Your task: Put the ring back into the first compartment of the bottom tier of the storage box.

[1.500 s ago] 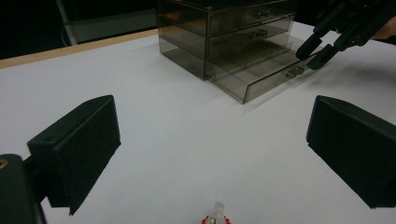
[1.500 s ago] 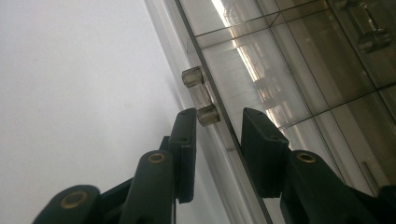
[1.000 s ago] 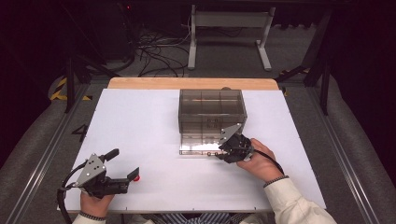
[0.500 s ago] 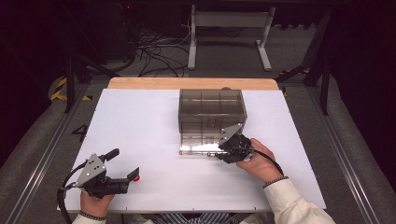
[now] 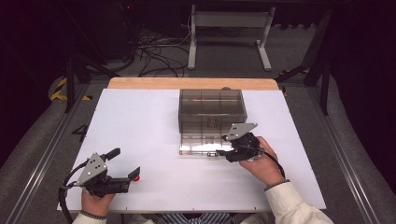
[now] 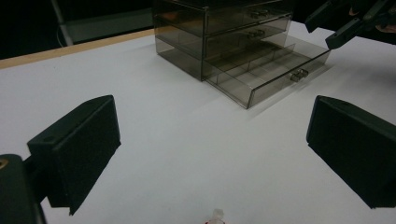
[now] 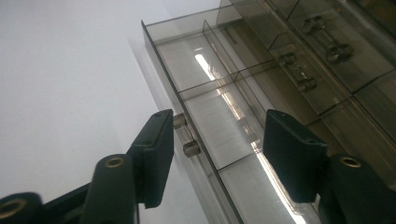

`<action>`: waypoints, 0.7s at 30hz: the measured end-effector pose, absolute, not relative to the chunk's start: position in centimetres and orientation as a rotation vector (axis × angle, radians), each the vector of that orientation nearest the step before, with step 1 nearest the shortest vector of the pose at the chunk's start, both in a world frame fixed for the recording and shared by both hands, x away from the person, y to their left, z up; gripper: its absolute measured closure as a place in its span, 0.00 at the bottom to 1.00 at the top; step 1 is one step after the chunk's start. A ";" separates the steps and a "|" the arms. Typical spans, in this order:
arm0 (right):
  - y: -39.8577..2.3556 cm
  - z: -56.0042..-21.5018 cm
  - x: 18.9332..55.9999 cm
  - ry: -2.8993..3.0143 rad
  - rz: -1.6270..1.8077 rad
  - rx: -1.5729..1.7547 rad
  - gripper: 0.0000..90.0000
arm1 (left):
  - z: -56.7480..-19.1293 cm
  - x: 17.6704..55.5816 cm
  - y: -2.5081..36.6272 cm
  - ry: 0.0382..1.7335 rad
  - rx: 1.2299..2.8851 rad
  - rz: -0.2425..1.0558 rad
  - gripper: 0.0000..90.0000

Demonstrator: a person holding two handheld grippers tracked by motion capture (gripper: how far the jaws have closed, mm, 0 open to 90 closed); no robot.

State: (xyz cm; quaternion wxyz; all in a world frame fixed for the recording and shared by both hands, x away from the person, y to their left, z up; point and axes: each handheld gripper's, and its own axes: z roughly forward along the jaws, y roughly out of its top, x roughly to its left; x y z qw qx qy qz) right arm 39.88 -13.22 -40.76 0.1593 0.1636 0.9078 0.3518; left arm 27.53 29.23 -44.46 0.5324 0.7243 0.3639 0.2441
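The right tool [image 7: 217, 154] has just been opening, its jaws now loose around the handle [image 7: 187, 140] of the pulled-out bottom drawer [image 5: 198, 145], letting go.

My white table [image 5: 140, 135] is lit brightly from above while the surroundings stay dark. Glare streaks the drawer [image 7: 224, 116] floor between my right fingers [image 7: 156, 149], which look soft.

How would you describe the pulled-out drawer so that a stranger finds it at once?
On the white table stands a smoky clear drawer chest. Its bottom drawer juts out towards the person, beside the right claw; the drawers above it are closed.
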 end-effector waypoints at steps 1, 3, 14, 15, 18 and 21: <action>-13.4 -40.7 39.8 2.587 1.021 0.466 0.46 | -44.5 27.5 29.2 0.868 1.727 0.582 0.04; -13.8 -40.5 39.7 2.572 1.050 0.485 0.43 | -44.5 27.5 29.2 0.868 1.724 0.582 0.04; -15.4 -39.7 39.4 2.498 1.168 0.546 0.32 | -44.5 27.5 29.2 0.871 1.727 0.580 0.05; -15.6 -39.7 39.2 2.489 1.178 0.549 0.31 | -44.5 27.4 29.2 0.870 1.729 0.580 0.05; -16.8 -39.9 38.6 2.441 1.223 0.581 0.25 | -44.5 27.4 29.3 0.871 1.733 0.582 0.05; -17.6 -40.0 38.5 2.408 1.260 0.617 0.20 | -44.6 27.6 29.3 0.872 1.740 0.580 0.05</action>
